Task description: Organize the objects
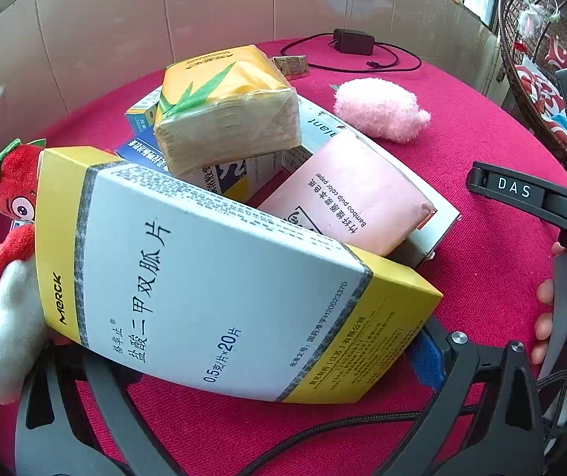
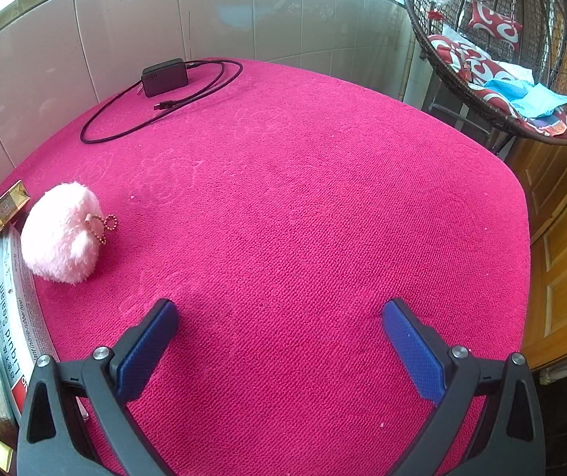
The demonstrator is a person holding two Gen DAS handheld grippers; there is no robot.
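My left gripper (image 1: 243, 357) is shut on a yellow and white medicine box (image 1: 212, 277), held tilted above the red tablecloth (image 1: 481, 150). Only its right blue pad (image 1: 426, 357) shows; the box hides the other. Behind the box lies a pile: a yellow tissue pack (image 1: 223, 107) on small cartons, and a pink tissue pack (image 1: 346, 194) on a long white box. A strawberry plush toy (image 1: 9, 214) sits at the left. My right gripper (image 2: 279, 341) hangs open over bare cloth, with nothing between its fingers. A pink fluffy plush (image 2: 61, 234) lies to its left.
A black charger (image 2: 164, 77) with its looped cable lies at the far edge near the tiled wall. A small gold box (image 2: 5, 208) and the long sealant box (image 2: 13, 317) sit at the left. A wicker hanging chair (image 2: 501, 59) stands beyond the table's right edge. A hand (image 1: 545, 317) holds the other gripper.
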